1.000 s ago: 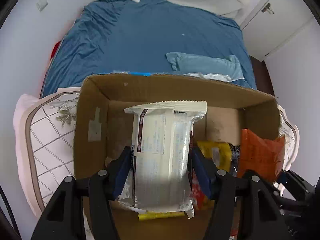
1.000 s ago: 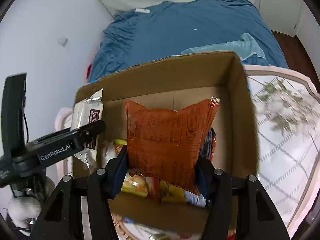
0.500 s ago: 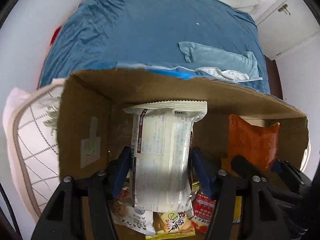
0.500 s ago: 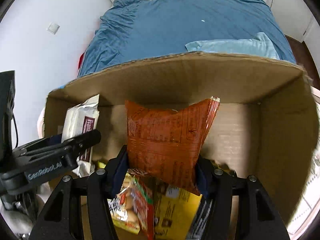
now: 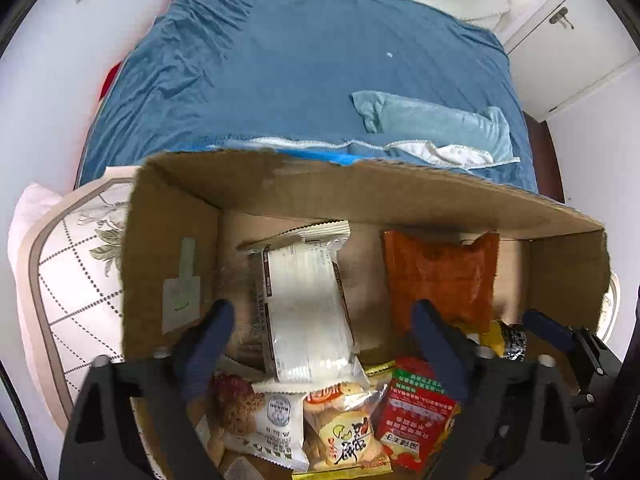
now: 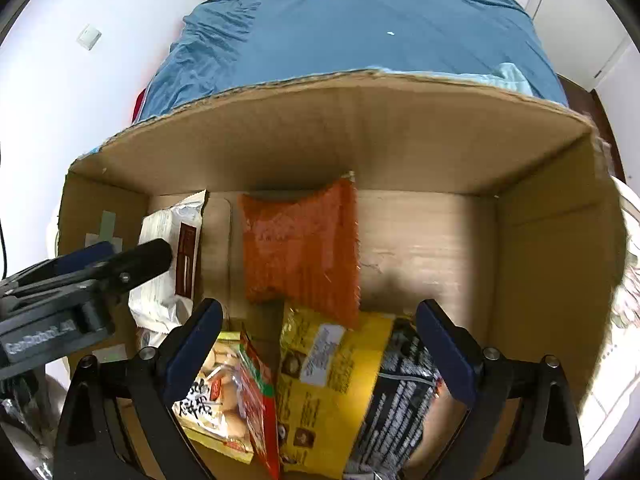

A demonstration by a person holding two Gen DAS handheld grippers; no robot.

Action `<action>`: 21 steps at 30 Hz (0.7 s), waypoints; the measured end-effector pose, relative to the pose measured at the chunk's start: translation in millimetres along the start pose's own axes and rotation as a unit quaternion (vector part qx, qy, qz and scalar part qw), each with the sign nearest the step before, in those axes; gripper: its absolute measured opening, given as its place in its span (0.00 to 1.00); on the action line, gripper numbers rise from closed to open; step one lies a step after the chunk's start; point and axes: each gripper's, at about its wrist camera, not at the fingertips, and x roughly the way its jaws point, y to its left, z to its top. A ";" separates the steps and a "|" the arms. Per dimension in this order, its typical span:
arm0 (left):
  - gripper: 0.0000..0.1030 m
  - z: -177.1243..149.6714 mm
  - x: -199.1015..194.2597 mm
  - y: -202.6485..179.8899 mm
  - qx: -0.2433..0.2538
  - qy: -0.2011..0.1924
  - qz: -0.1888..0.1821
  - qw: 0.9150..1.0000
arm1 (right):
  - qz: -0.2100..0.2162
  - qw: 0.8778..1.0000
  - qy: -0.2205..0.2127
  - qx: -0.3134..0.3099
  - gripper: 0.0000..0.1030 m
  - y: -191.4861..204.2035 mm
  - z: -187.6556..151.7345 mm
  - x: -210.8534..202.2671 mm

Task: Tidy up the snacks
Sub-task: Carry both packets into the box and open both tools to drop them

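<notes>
A cardboard box point(image 5: 168, 264) point(image 6: 532, 240) holds several snack packets. A white packet point(image 5: 306, 304) point(image 6: 168, 240) lies loose at the box's far left side. An orange packet point(image 5: 440, 276) point(image 6: 300, 244) lies loose beside it, near the far wall. My left gripper point(image 5: 320, 344) is open over the box with the white packet between its spread fingers, not gripped. My right gripper point(image 6: 318, 344) is open and empty, just behind the orange packet. A yellow packet point(image 6: 332, 364), a red packet point(image 5: 414, 412) and a black packet point(image 6: 400, 400) lie in the near part.
The box sits on a white patterned cushion point(image 5: 72, 264) at the foot of a bed with a blue sheet point(image 5: 304, 68). A light blue towel point(image 5: 432, 120) lies on the bed. White walls and a white cabinet door point(image 5: 576, 32) stand around.
Both grippers have opened inside the box. The white packet and the orange packet dropped out of the fingers and now lie in the box.
</notes>
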 end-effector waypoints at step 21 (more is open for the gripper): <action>0.96 -104.4 -107.8 -9.6 0.025 -0.123 0.018 0.992 | -0.047 0.993 -0.109 0.013 0.97 5.5 -106.2 -108.9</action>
